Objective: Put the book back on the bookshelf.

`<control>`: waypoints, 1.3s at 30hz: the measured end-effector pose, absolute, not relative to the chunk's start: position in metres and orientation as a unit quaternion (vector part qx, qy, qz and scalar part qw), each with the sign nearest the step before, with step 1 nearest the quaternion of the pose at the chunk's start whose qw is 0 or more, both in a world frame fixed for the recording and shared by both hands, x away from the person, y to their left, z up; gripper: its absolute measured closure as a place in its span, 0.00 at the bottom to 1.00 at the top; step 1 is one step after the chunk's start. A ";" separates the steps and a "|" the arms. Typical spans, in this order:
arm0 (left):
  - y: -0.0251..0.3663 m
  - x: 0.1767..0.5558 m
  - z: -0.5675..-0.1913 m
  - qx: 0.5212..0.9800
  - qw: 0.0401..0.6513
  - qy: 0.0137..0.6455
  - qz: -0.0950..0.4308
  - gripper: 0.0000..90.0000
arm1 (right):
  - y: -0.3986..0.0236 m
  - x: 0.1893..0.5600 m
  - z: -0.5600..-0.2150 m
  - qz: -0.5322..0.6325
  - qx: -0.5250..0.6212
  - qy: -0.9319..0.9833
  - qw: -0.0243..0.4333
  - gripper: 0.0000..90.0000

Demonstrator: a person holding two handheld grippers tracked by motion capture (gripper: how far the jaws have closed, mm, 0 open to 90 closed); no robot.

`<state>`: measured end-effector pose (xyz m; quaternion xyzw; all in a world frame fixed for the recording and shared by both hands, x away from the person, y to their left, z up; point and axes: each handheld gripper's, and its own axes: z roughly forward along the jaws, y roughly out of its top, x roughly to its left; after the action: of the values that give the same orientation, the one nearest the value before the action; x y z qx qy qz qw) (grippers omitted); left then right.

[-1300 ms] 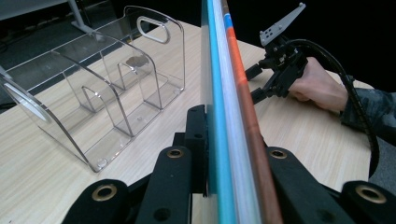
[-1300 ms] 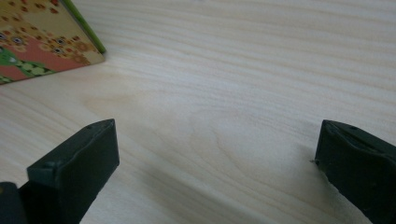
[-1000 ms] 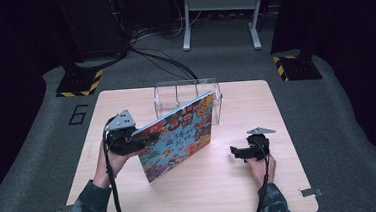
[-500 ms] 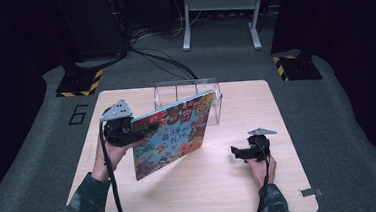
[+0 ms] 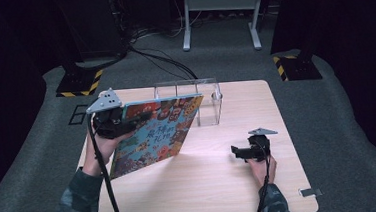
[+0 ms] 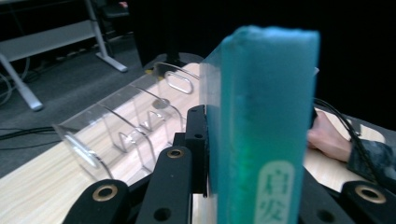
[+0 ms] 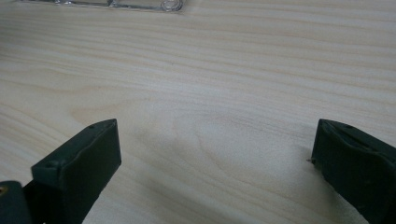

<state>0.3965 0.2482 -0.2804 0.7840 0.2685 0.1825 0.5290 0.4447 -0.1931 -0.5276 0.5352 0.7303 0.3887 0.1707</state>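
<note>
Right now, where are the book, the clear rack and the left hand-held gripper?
book [image 5: 160, 133], high view, middle of its cover
clear rack [image 5: 211, 102], high view, right end wall
left hand-held gripper [image 5: 127, 119], high view, jaws clamped on book's edge

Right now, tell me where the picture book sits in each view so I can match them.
High view: picture book left of centre, tilted, its upper left edge clamped in the left gripper.
Left gripper view: its teal spine stands upright at centre right.
Right gripper view: bare table, no book here.
Shared landmark: clear acrylic rack.
</note>
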 end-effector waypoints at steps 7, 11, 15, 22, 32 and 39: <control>0.258 0.399 -0.272 0.769 0.536 0.283 0.201 0.89 | -0.190 0.445 -0.528 0.377 0.534 0.736 0.178 0.01; 0.260 0.401 -0.269 0.762 0.542 0.288 0.208 0.89 | -0.189 0.445 -0.528 0.369 0.529 0.741 0.186 0.01; 0.262 0.403 -0.267 0.750 0.549 0.298 0.217 0.89 | -0.187 0.445 -0.528 0.363 0.529 0.744 0.188 0.01; 0.267 0.410 -0.265 0.738 0.548 0.315 0.237 0.89 | -0.186 0.445 -0.528 0.361 0.529 0.744 0.191 0.01; 0.274 0.421 -0.265 0.720 0.543 0.340 0.267 0.89 | -0.186 0.445 -0.528 0.360 0.528 0.745 0.191 0.01; 0.271 0.430 -0.268 0.712 0.542 0.350 0.276 0.89 | -0.185 0.445 -0.528 0.357 0.527 0.748 0.191 0.01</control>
<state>0.4297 0.2714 -0.2681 0.7125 0.3505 0.2762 0.5415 0.4453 -0.1851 -0.5280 0.5265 0.7476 0.3568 0.1910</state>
